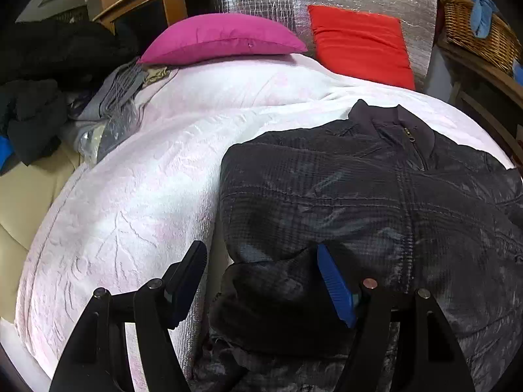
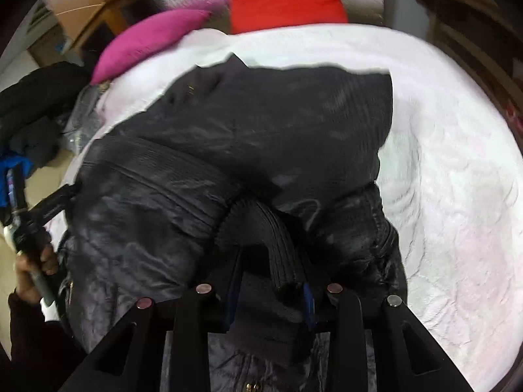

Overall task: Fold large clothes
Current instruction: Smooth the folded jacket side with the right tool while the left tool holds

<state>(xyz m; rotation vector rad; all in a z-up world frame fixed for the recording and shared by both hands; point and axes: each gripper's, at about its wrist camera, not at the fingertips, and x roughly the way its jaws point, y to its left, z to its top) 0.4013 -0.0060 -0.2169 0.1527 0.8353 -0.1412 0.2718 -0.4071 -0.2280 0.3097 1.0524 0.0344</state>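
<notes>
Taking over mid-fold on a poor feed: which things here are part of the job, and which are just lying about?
Job:
- dark quilted zip-up jacket on the white bedspread
- its ribbed cuff, in the right tool
- left tool, open

Lying about:
- magenta pillow
- red cushion
- wicker basket
- dark clothes pile

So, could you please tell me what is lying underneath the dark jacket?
The dark jacket lies spread on a white textured bedspread, which shows all around it. Whatever is directly beneath the jacket's body is covered and cannot be seen.
</notes>
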